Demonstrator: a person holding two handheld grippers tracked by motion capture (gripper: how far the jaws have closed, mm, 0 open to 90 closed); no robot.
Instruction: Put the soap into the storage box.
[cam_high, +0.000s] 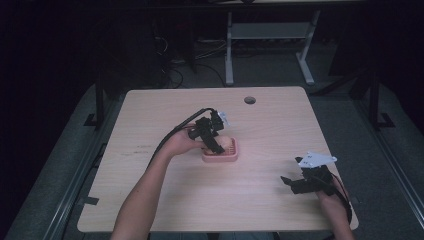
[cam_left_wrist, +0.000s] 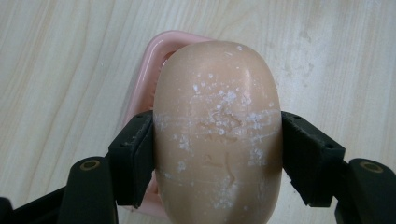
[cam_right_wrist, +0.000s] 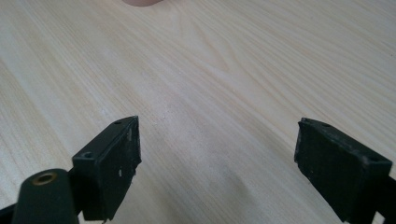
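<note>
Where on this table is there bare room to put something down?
Nearly everywhere. The table is bare along its far edge by the round hole, across its whole left side, and in front between the two forearms. It is crowded only mid-table, where the left tool grips the soap over the pink dish.

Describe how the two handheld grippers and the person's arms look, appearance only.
Both grippers are black. The left gripper has blocky black jaws with brass-coloured rivets at their bases, a black cable trailing back along the forearm, and a small grey plate on top. The right gripper has the same blocky jaws with scuffed, pale-flecked inner faces, a larger grey three-cornered plate on top and a dark cable. Both forearms are bare, without sleeves.
</note>
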